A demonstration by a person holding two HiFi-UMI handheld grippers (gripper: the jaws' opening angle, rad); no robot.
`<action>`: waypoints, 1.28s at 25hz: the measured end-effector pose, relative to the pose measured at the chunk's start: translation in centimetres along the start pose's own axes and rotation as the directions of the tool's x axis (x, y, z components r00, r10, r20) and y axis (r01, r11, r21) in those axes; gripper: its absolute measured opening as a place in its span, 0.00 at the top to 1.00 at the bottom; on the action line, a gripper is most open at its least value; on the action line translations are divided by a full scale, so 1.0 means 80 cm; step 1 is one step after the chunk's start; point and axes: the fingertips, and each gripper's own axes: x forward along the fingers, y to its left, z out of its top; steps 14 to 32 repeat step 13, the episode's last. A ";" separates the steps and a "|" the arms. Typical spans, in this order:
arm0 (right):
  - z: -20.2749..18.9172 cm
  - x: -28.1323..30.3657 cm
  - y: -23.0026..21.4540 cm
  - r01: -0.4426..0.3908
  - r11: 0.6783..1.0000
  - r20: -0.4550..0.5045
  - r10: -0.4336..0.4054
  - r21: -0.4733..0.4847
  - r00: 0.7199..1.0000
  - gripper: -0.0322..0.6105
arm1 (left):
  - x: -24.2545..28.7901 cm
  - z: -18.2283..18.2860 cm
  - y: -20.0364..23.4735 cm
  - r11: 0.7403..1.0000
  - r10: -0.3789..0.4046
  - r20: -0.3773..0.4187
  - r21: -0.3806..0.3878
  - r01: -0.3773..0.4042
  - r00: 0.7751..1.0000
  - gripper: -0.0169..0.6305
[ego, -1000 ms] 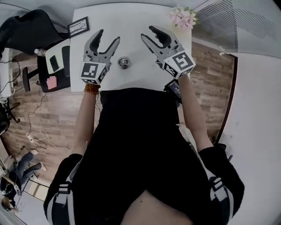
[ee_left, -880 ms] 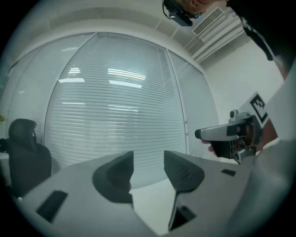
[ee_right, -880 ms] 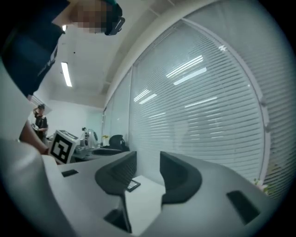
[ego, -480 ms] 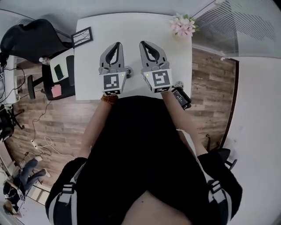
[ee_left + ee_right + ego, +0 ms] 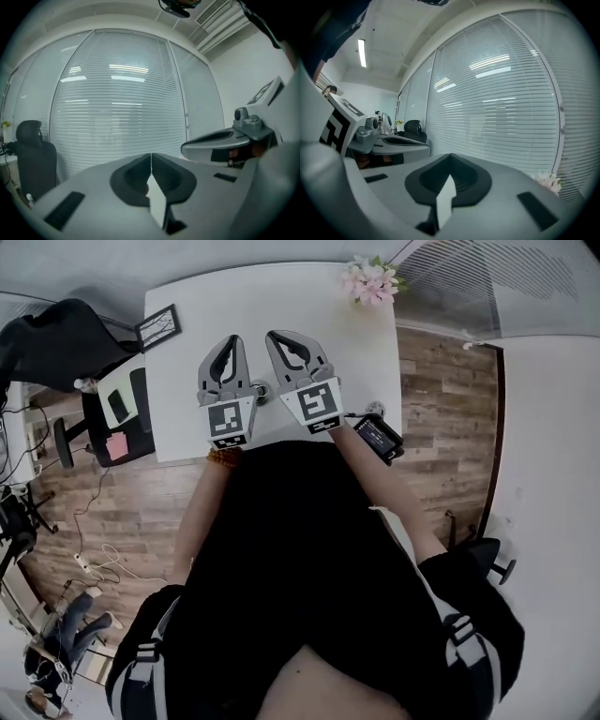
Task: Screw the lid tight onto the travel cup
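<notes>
- The travel cup (image 5: 260, 390) stands on the white table (image 5: 281, 296), towards the near edge and about midway along it. Only a sliver of its metallic top is seen, wedged in the gap between the two claws' bodies. Whether the lid sits on it cannot be told.
- A bunch of pink flowers (image 5: 370, 282) is placed at the table's far right corner, and a dark picture frame (image 5: 157, 326) lies at the left edge near the far corner.
- The cup is shown only in the head view; neither gripper view takes it in. Both are filled with a wall of pale window blinds (image 5: 117, 103) beyond the table.
- In the left gripper view a black office chair (image 5: 30, 154) is seen at the left and the other claw's body at the right. In the right gripper view the flowers are caught low at the right.
- The left claw (image 5: 232, 338) is clenched, its two jaws meeting in a thin seam with nothing between them. It is held above the table just left of the cup.
- The right claw (image 5: 281, 336) is likewise clenched and empty. It is held just right of the cup, close beside the left claw.
</notes>
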 end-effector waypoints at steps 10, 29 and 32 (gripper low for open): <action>0.001 0.002 0.009 -0.021 1.000 0.008 0.021 -0.012 1.000 0.95 | -0.008 -0.006 -0.001 1.000 -0.011 -0.006 0.014 0.011 1.000 0.95; 0.002 -0.002 0.012 -0.035 0.999 0.013 0.035 -0.015 0.999 0.95 | -0.012 -0.009 -0.004 1.000 -0.006 -0.013 0.017 0.006 1.000 0.95; 0.002 -0.002 0.012 -0.035 0.999 0.013 0.035 -0.015 0.999 0.95 | -0.012 -0.009 -0.004 1.000 -0.006 -0.013 0.017 0.006 1.000 0.95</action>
